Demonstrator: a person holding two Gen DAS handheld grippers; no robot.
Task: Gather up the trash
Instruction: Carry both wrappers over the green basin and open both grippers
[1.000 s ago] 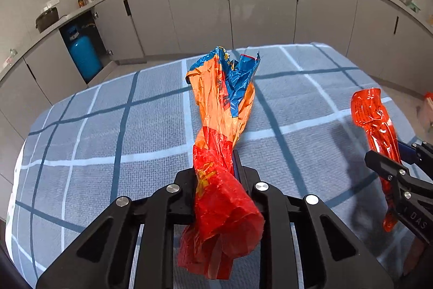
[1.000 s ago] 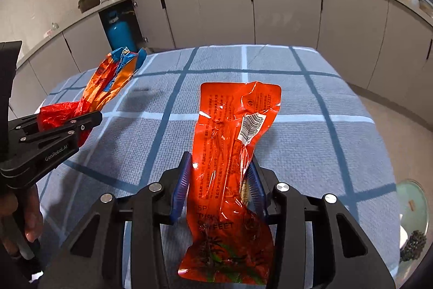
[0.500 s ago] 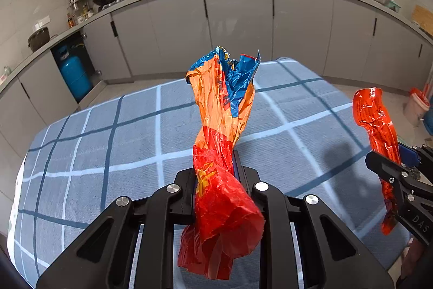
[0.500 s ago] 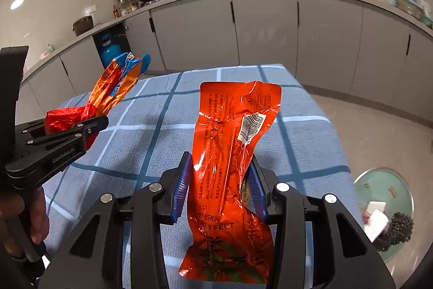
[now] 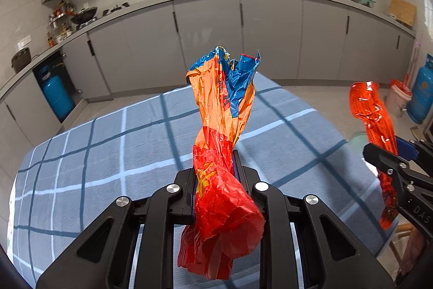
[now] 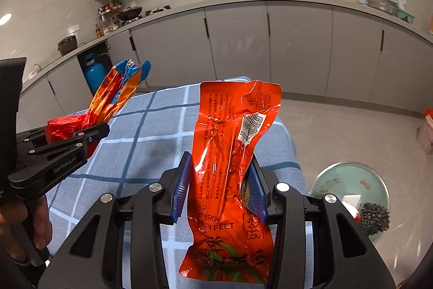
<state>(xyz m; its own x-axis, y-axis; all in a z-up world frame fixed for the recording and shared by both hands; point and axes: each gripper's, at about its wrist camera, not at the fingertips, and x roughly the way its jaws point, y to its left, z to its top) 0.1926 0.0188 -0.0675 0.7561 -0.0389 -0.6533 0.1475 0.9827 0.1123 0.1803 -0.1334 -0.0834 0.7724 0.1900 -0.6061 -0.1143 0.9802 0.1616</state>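
The left claw [image 5: 213,167] fills the bottom middle of its own view, angled downward, its jaws pressed tight on a crumpled wrapper [image 5: 222,126]. In the right view it juts in from the left edge, a bare hand [image 6: 38,218] on its grip at lower left. The right claw [image 6: 220,180] sits bottom centre, blue pads [image 6: 182,180] clamping an orange packet [image 6: 232,153].
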